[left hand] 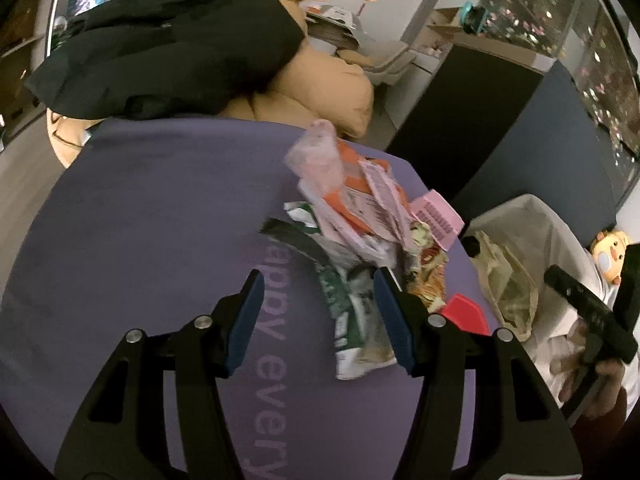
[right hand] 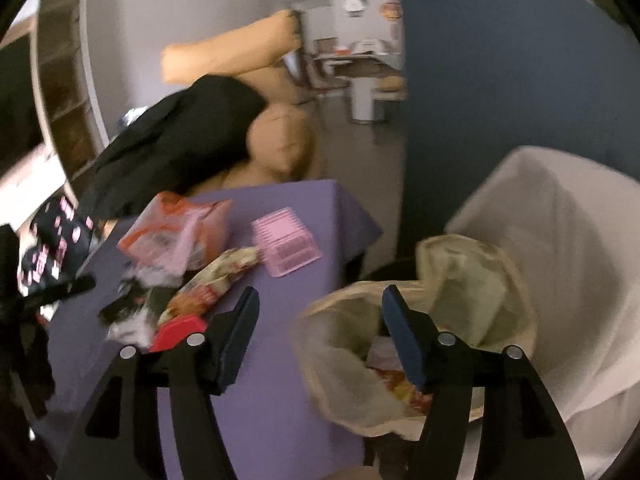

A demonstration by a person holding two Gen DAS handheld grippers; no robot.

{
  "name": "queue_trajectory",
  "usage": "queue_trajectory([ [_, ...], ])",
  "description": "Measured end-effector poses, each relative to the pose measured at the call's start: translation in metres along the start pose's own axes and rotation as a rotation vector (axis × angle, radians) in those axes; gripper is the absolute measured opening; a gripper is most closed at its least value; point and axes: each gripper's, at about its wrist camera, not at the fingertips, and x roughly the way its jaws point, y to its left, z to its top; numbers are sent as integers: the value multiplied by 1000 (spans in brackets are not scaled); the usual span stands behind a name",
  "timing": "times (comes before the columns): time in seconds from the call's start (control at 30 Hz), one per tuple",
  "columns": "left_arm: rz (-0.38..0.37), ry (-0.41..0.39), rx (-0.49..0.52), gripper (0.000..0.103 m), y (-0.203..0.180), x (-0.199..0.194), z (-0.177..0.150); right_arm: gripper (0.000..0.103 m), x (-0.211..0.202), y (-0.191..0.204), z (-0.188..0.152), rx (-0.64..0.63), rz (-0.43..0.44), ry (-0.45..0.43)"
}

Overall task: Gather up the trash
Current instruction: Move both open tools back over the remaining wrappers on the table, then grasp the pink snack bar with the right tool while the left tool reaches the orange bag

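one pink box, one red lid, one bin bag, several crumpled wrappers

the purple table is viewed closely from above by the left wrist; its edge and the bin bag by the right. the pink box is shared.

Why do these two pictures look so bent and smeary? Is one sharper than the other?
Left wrist view: fisheye lens bows the purple table and darkens the corners; the left gripper is crisp, the wrappers slightly blurred. Right wrist view: same curved distortion, more motion blur; the trash bag and pink box look smeared, while the right gripper stays sharp. Lighting is dim in both.
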Motion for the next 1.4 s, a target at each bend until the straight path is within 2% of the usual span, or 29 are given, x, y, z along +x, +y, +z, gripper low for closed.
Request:
queue_trajectory([
  [0.17,-13,-35,9,54,8,2,12,60,9,36,-4,-73,38,52],
  [0.27,-62,-59,-18,54,14,11,26,60,14,52,-8,-73,73,63],
  [0.37,-65,-63,-53,54,18,28,45,60,22,65,-12,-90,70,77],
  [0.5,-87,-21,-138,54,24,64,71,60,28,70,-16,-61,63,86],
  [0.63,-106,43,-223,54,27,94,76,60,32,69,-22,-12,49,102],
  [0.67,-120,61,-228,52,26,98,74,60,33,69,-25,1,55,113],
  [0.7,-139,77,-221,38,23,100,72,60,34,68,-27,8,62,122],
  [0.73,-133,84,-197,27,20,99,70,60,34,68,-29,12,64,130],
  [0.83,-105,78,-111,20,14,81,65,60,33,70,-32,-3,52,140],
  [0.97,-127,66,-59,19,19,42,48,60,30,77,-25,-23,42,124],
  [1.1,-102,93,-12,19,30,15,25,60,28,96,-15,-48,46,118],
  [1.17,-111,123,-15,19,40,6,12,60,29,108,-12,-73,77,115],
  [1.23,-113,121,-22,19,49,-2,5,60,30,123,-11,-122,126,111],
  [1.3,-114,106,-27,22,57,-10,3,60,33,135,-11,-155,160,117],
  [1.4,-99,69,-57,44,75,-23,2,58,39,155,-11,-188,216,139],
])
